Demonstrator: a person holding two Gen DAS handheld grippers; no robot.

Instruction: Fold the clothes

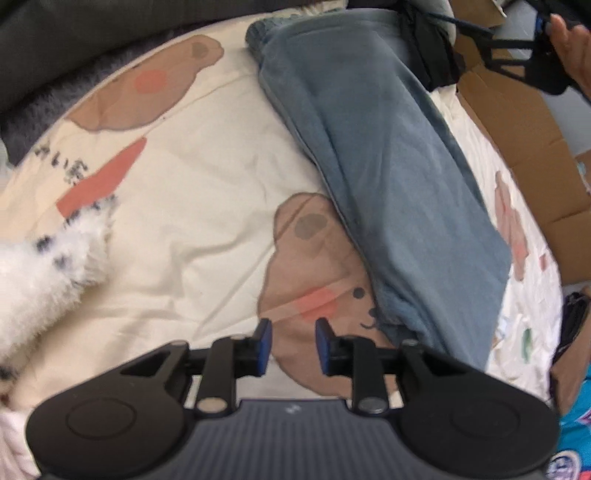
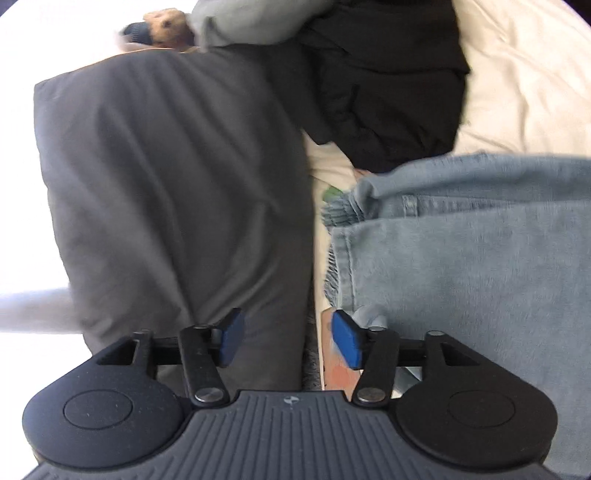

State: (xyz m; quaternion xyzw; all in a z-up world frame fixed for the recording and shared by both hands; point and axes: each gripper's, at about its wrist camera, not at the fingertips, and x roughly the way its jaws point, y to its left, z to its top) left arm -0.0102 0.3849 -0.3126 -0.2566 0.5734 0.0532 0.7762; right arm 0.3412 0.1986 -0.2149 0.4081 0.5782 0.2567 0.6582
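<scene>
The left gripper (image 1: 293, 347) is hovering with its blue pads (image 1: 263, 345) parted and nothing between them, over a bear print on the cream bedspread (image 1: 192, 192). To its left a wide stretch of bare bedspread is lying open, reaching as far as the white fluffy thing (image 1: 40, 273) that is intruding at the bed's left edge. Just right of the gripper, the hem of the blue jeans (image 1: 388, 177) is resting on the bedspread; the jeans are lying folded lengthwise, one leg on the other, running diagonally from the near right toward the far edge of the bed, where the gathered waistband sits. Past the bed's right edge, flattened cardboard (image 1: 524, 122) is lying, and a hand (image 1: 570, 48) is showing at the far right corner.

The right gripper (image 2: 289, 338) is also standing open and empty, its jaws straddling the gap between a grey pillow (image 2: 177, 192) on its left and the waistband end of the jeans (image 2: 472, 266) on its right. Only this view is showing the denim's stitching and belt loop, and, further off, a black garment (image 2: 388, 85) bunched at the head of the bed, beside a light grey cloth (image 2: 251, 22).
</scene>
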